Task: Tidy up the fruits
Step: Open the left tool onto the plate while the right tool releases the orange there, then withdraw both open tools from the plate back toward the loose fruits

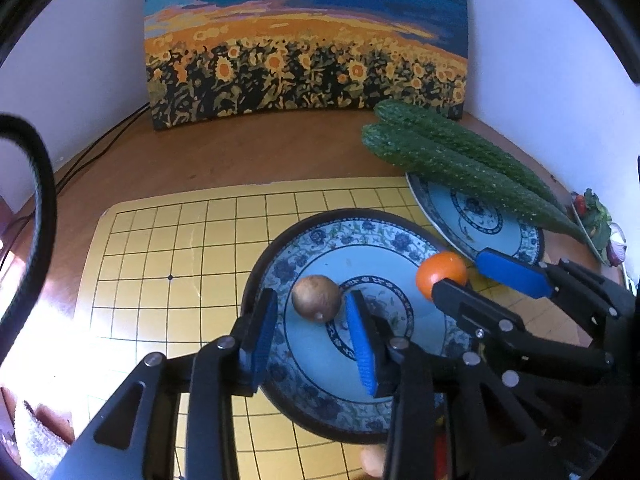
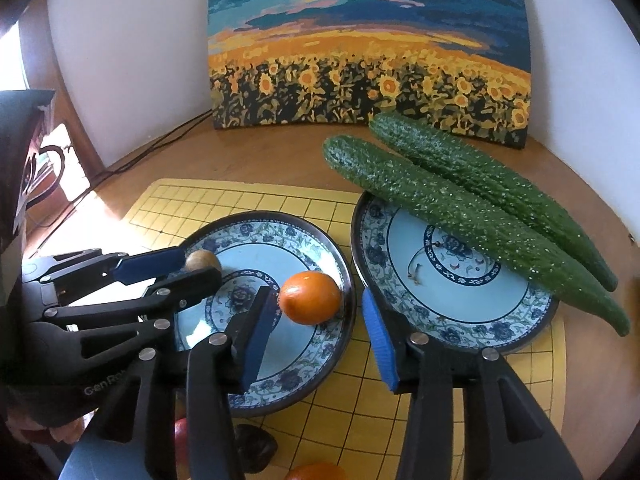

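A small brown round fruit (image 1: 316,298) and an orange (image 1: 440,276) lie on the near blue-patterned plate (image 1: 320,400). My left gripper (image 1: 316,338) is open just behind the brown fruit, fingers either side, not touching it. My right gripper (image 2: 320,340) is open right behind the orange (image 2: 310,297); its left finger (image 2: 260,332) is close to the orange. The brown fruit (image 2: 202,260) shows beside the left gripper's fingers. Two long cucumbers (image 2: 460,208) lie across the second plate (image 2: 452,320) on the right.
A yellow grid mat (image 1: 160,264) lies under the plates on the wooden table. A sunflower painting (image 1: 304,44) leans on the back wall. More fruit, red (image 2: 182,436), dark (image 2: 256,446) and orange (image 2: 316,472), sits at the near edge. Cables (image 1: 100,144) run at far left.
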A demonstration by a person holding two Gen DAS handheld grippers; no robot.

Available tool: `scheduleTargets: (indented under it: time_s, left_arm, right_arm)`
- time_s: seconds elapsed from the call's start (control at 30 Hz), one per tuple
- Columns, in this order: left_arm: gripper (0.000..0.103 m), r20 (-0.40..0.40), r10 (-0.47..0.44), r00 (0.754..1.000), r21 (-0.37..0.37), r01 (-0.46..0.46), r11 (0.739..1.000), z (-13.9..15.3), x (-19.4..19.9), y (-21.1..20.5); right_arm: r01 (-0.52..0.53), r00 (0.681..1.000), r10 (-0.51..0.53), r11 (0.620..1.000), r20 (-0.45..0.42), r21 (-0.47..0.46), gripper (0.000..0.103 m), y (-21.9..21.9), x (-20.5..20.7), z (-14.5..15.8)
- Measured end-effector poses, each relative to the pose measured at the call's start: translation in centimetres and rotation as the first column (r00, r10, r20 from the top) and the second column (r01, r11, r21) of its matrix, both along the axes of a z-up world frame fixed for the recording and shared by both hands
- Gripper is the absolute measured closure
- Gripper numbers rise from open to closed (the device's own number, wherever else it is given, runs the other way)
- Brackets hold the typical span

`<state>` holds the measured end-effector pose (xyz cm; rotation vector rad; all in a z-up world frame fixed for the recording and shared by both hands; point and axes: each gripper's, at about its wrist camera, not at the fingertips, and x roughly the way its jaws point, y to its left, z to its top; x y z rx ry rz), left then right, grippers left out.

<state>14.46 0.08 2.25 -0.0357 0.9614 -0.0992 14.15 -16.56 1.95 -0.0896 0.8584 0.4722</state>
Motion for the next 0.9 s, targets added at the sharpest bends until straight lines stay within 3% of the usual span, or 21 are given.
scheduleTargets:
  time_s: [0.9]
  left_arm:
    - [0.062,0.033,-0.011,0.999,-0.03,0.012,0.999,3.0,-7.0,0.1]
  right_arm:
    - [0.031,0.999,-0.033,0.998,0.042,0.048,0.056,-3.5,-6.4,2.3]
